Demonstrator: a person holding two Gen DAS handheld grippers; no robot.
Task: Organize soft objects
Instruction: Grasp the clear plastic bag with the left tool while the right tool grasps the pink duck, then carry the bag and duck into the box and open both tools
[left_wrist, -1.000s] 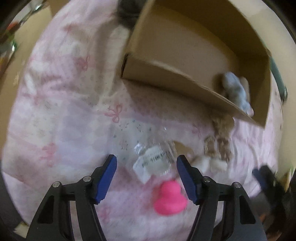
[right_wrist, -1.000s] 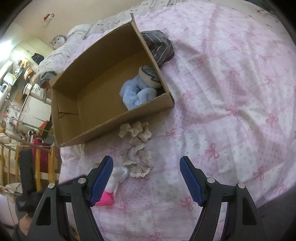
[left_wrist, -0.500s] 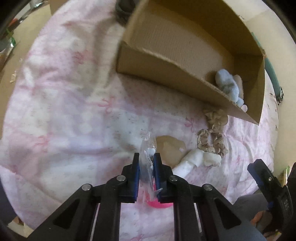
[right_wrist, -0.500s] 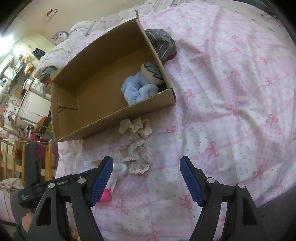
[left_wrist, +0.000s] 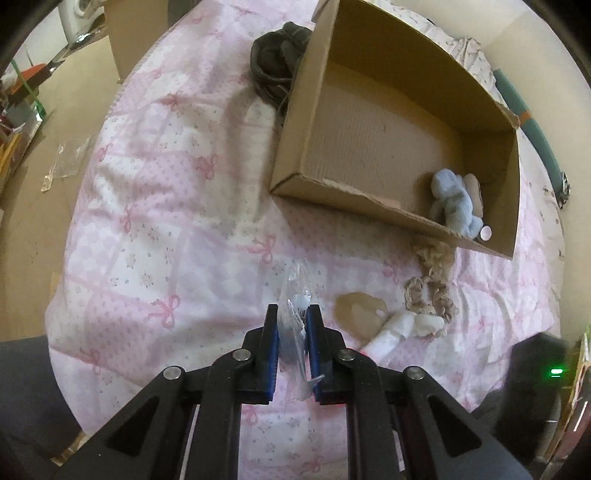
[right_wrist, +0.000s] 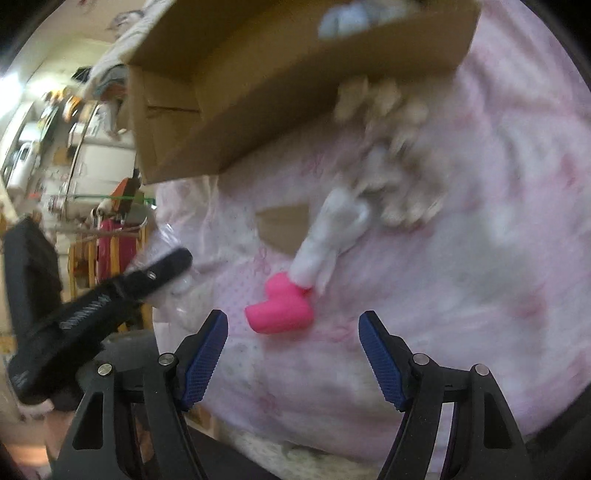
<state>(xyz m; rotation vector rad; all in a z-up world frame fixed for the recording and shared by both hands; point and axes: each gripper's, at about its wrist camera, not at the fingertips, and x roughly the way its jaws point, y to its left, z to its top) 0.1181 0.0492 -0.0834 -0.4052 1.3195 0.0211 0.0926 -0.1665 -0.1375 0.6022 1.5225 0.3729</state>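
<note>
My left gripper is shut on a clear plastic bag and holds it above the pink bedspread. It also shows in the right wrist view, at the left. My right gripper is open, low over a pink heart-shaped toy that lies just ahead between its fingers. A white sock touches the toy; it also shows in the left wrist view. Beige lace scrunchies lie in front of the cardboard box. A blue plush sits in the box's right corner.
A dark grey garment lies beside the box's far left corner. A brown card scrap lies on the bedspread near the sock. The bed edge drops to the floor at the left, with clutter there.
My left gripper has closed on the plastic bag and lifted it. My right gripper has dropped down and moved left, close to the pink toy.
</note>
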